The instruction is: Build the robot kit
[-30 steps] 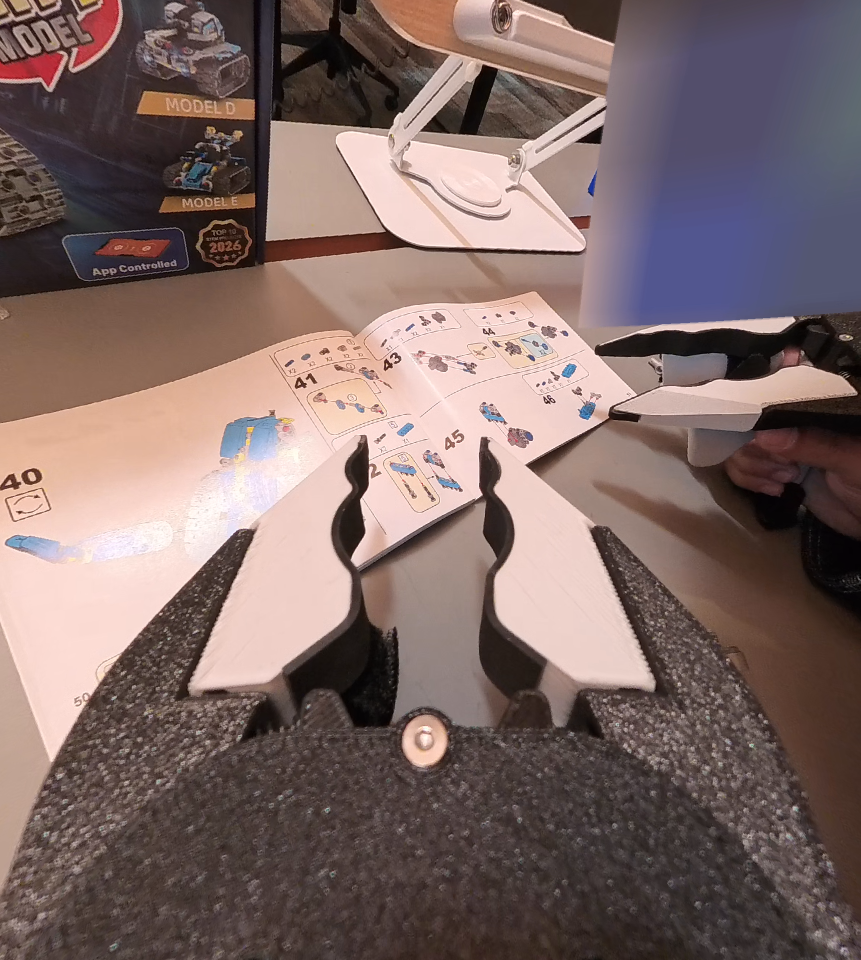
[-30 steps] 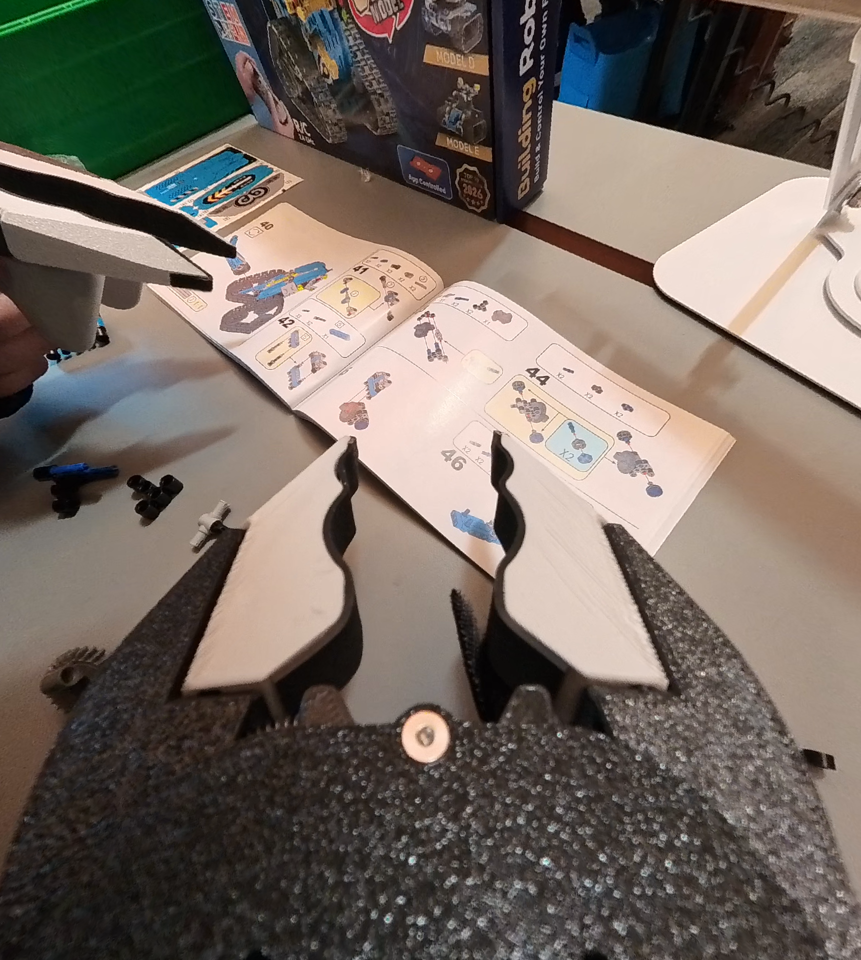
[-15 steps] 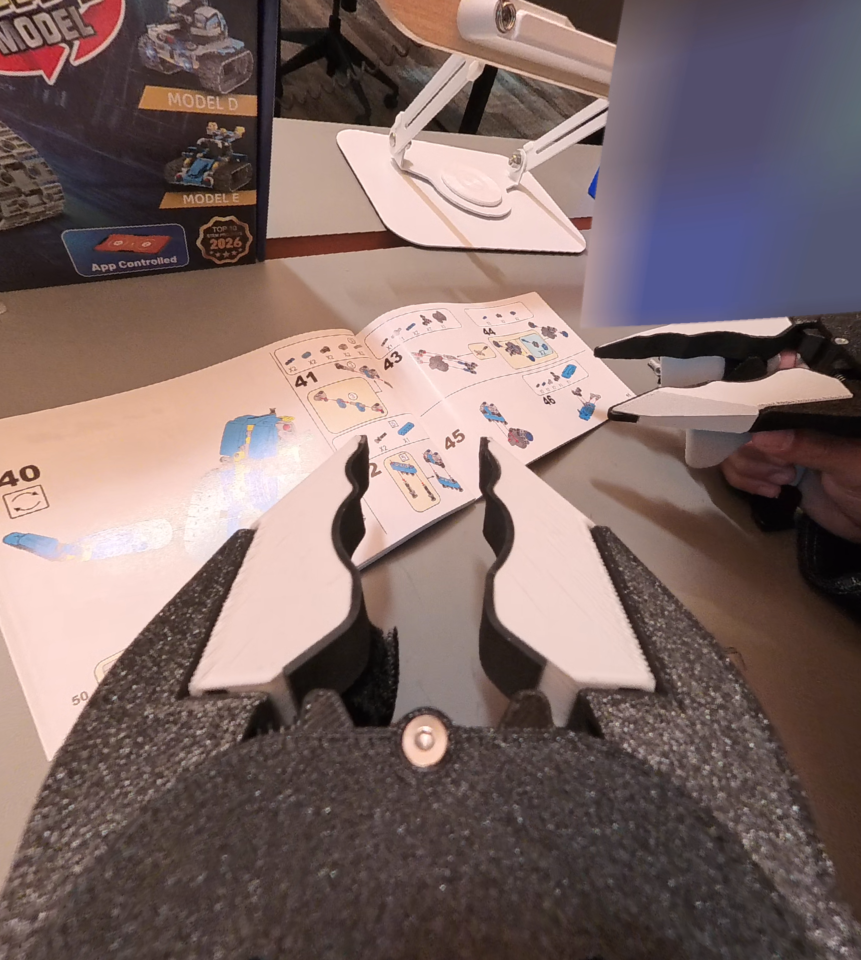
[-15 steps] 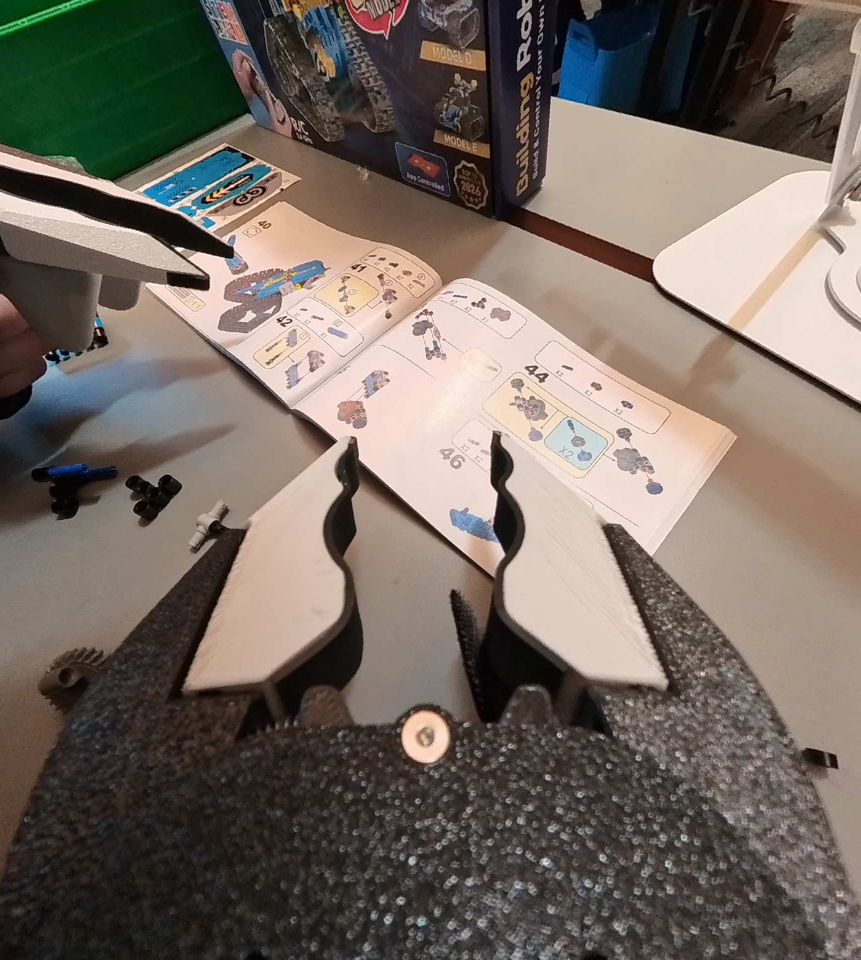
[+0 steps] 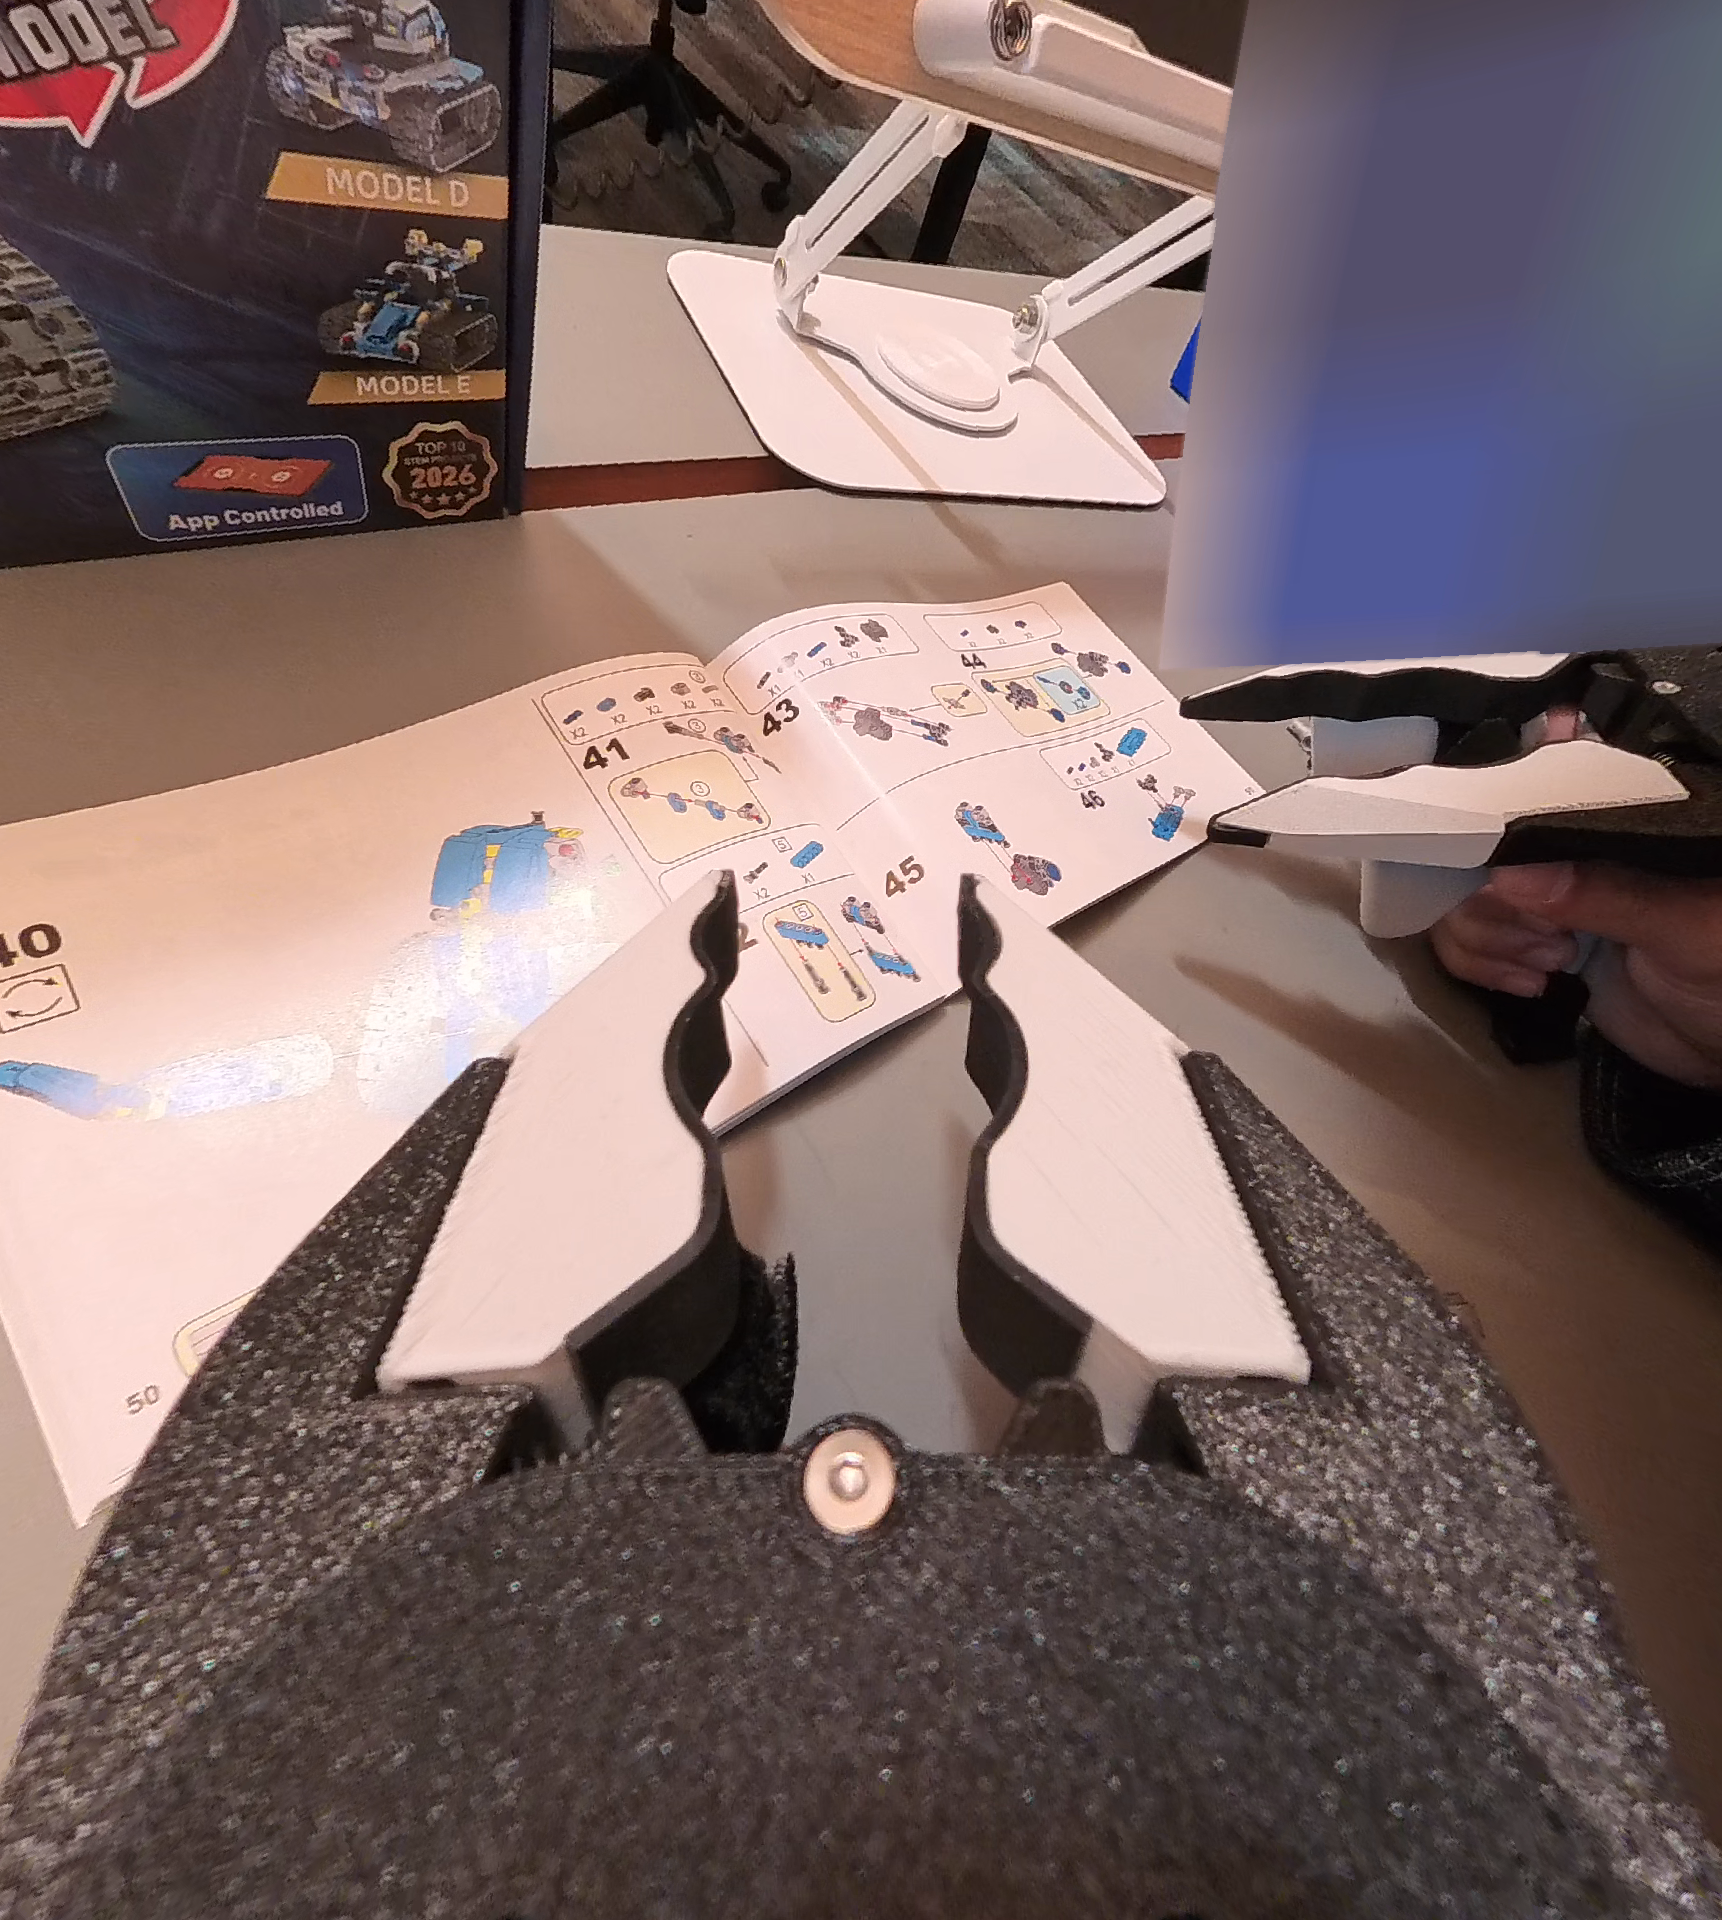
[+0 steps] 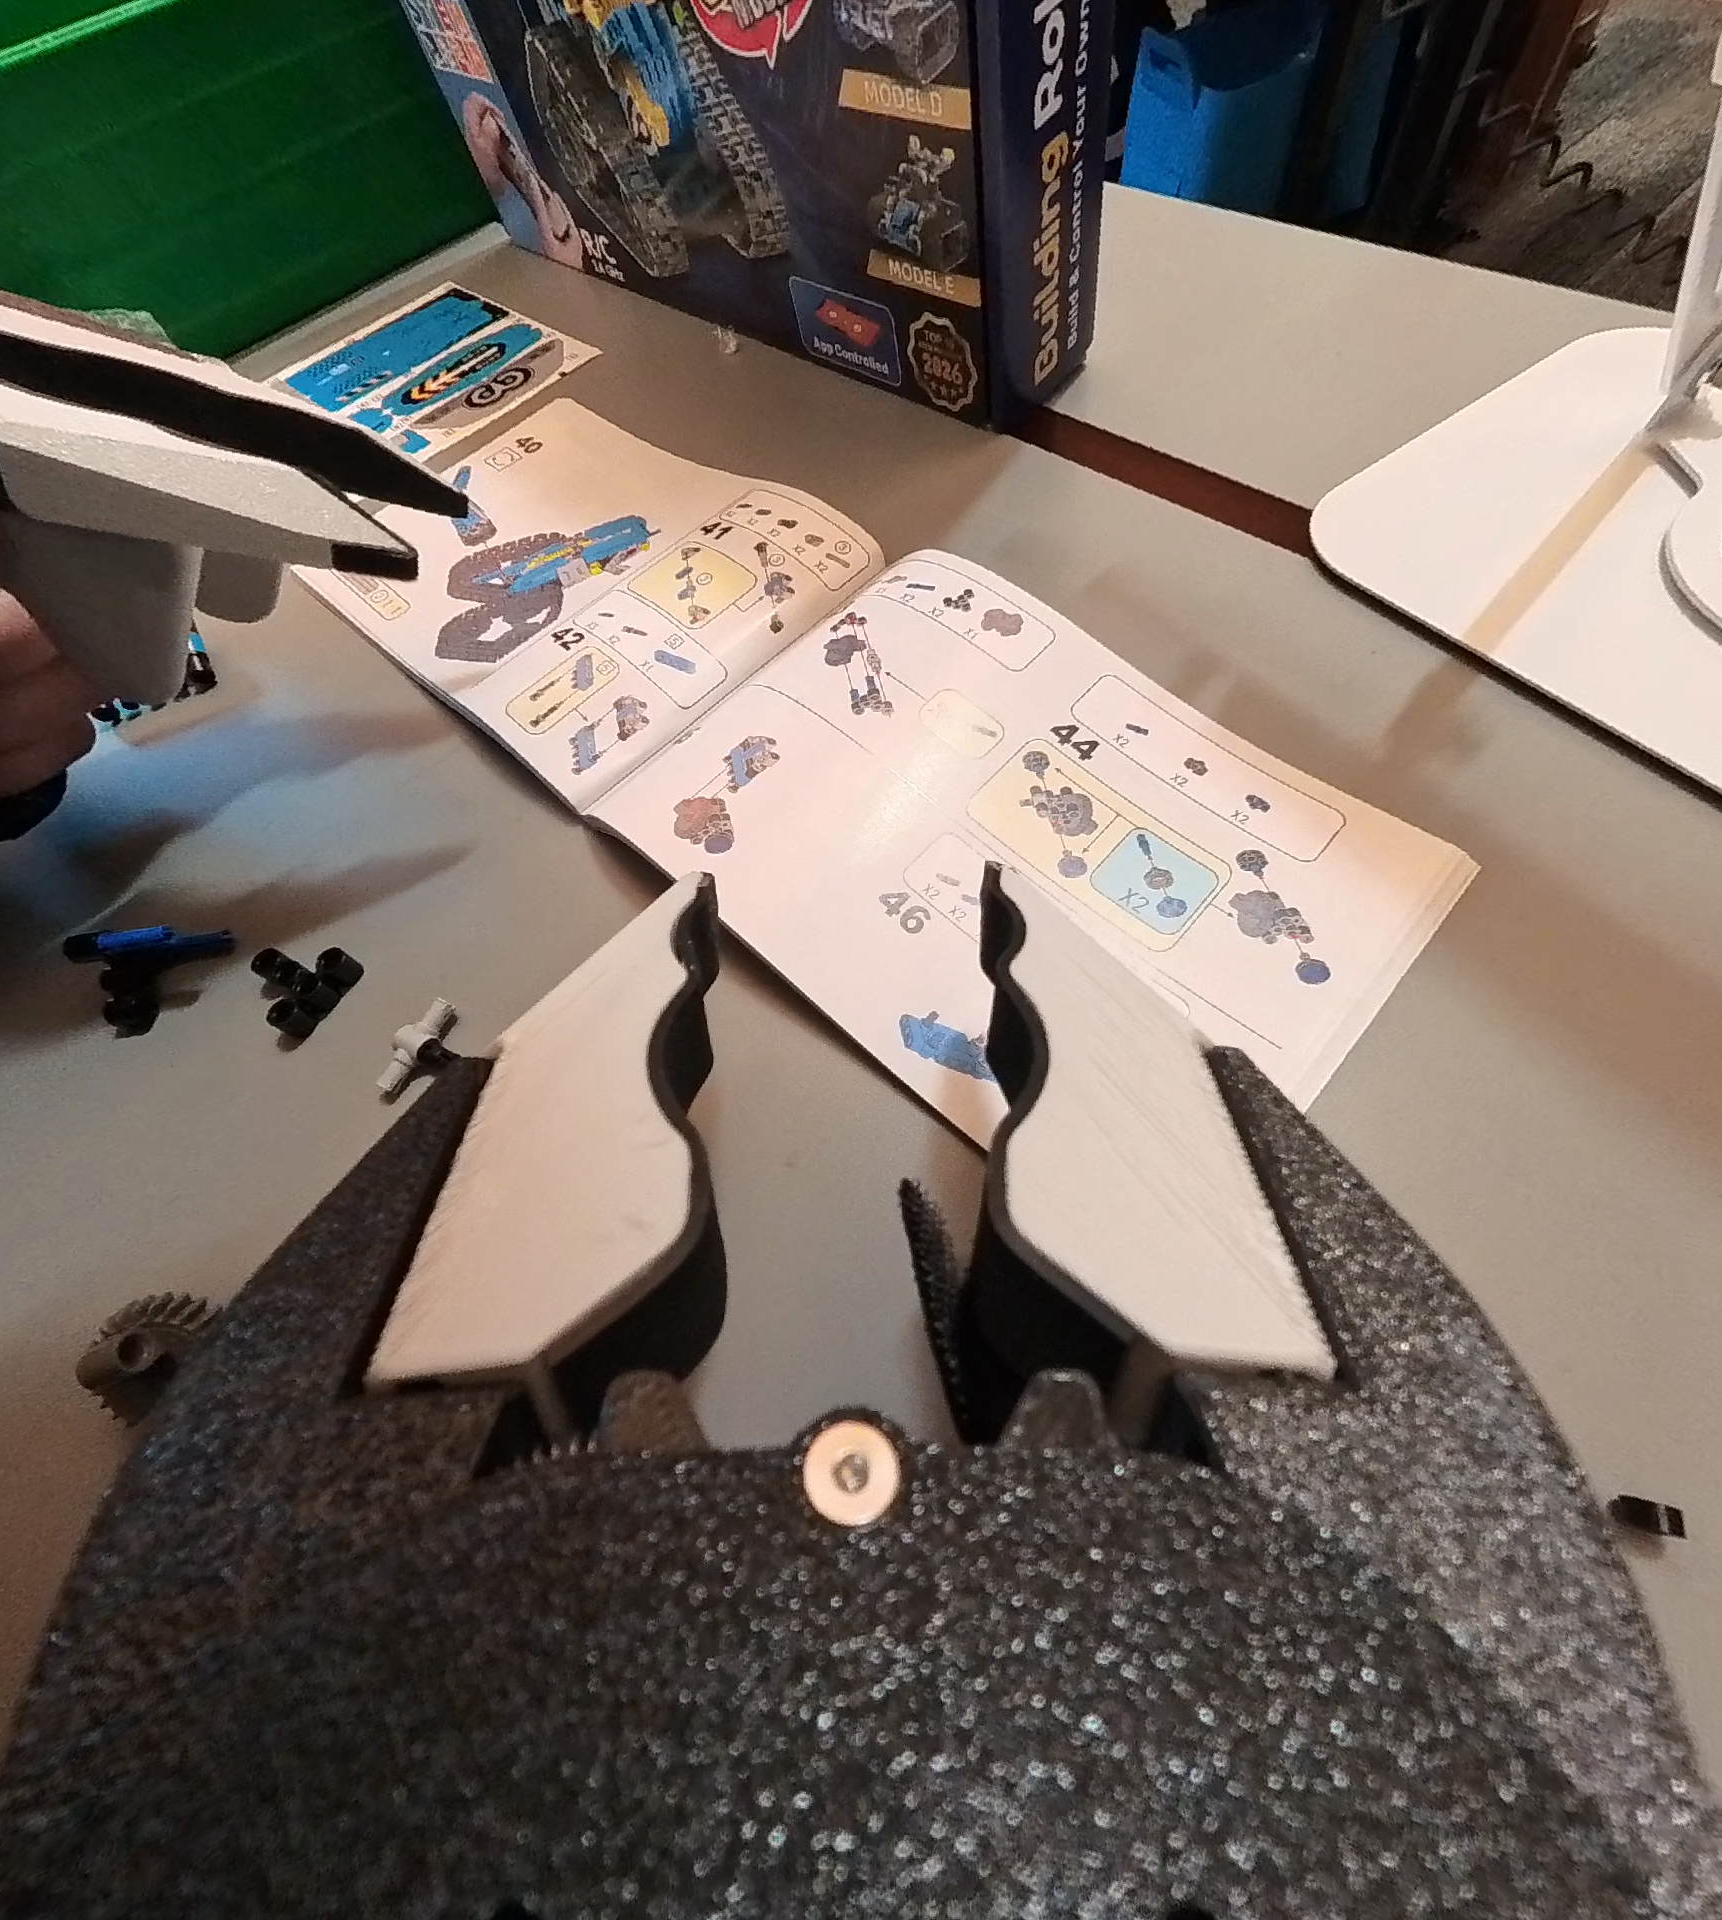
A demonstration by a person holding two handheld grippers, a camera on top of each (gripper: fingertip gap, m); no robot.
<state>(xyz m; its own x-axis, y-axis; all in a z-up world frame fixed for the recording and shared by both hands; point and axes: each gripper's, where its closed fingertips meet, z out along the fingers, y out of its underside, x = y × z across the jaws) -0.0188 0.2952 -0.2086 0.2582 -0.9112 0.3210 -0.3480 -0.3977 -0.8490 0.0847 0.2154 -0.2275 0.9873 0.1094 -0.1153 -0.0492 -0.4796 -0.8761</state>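
Nearest the left gripper (image 5: 841,894) is the open instruction booklet (image 5: 483,862), lying flat on the grey desk (image 5: 1252,1091) just ahead of and below its tips; its jaws stand apart with nothing between them. The right gripper (image 6: 846,883), likewise parted and empty, hovers over the booklet's near right-hand page. The booklet's long axis runs left to right between both grippers, about equally near each. Left of the right gripper lie small black and blue pegs (image 6: 301,977). Farther back stand a dark toy box (image 6: 795,187) and a white stand (image 5: 919,384). Against the earlier frames almost nothing differs; both grippers have barely shifted.
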